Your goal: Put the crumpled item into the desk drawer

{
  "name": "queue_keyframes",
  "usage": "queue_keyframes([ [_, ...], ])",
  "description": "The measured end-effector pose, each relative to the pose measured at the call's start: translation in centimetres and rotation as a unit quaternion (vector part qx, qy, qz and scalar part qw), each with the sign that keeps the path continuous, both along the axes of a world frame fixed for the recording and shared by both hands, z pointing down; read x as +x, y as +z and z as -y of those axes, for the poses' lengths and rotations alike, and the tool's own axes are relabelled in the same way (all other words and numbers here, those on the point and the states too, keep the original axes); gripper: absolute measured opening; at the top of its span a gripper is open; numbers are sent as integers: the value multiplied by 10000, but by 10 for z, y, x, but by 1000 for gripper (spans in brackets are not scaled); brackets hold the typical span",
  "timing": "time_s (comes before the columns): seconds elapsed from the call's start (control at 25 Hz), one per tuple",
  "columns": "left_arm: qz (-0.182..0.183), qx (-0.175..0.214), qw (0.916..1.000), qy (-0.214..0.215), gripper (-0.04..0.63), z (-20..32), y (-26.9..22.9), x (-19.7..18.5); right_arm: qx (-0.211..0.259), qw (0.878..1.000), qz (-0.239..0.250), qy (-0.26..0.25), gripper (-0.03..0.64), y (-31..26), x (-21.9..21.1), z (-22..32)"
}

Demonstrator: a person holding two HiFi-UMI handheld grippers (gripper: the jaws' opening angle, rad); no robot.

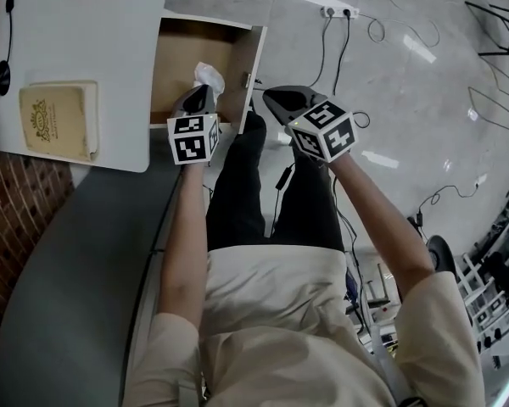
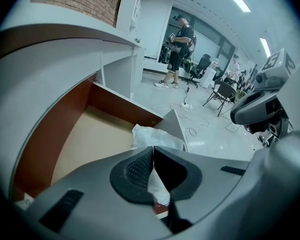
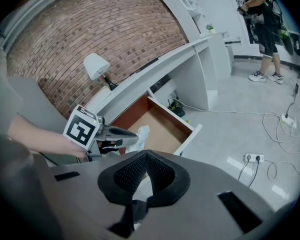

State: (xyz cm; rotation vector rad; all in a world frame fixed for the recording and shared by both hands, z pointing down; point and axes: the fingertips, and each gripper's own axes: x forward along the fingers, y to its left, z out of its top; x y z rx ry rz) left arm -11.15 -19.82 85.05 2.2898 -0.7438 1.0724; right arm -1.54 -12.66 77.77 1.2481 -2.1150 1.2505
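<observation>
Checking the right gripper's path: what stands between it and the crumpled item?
In the head view, the open drawer's front panel stands between the right gripper and the crumpled item.

The head camera is looking steeply down onto the table, the open drawer, the left claw and the right claw. Each claw camera is riding close behind its own jaws — the left one is facing into the drawer from nearby, the right one is looking from further back. All three are sharing the drawer.

Book on desk; crumpled item over drawer at right.
</observation>
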Motion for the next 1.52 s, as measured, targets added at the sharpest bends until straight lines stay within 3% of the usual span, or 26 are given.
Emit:
queue_keyframes([
  [0.48, 159, -204, 9996, 92, 18, -13, 43, -4, -33, 9992, -70, -392, 25, 31, -10, -8],
  [1.52, 301, -231, 9993, 13, 18, 24, 90, 16, -78, 9999, 81, 126, 25, 43, 2, 7],
])
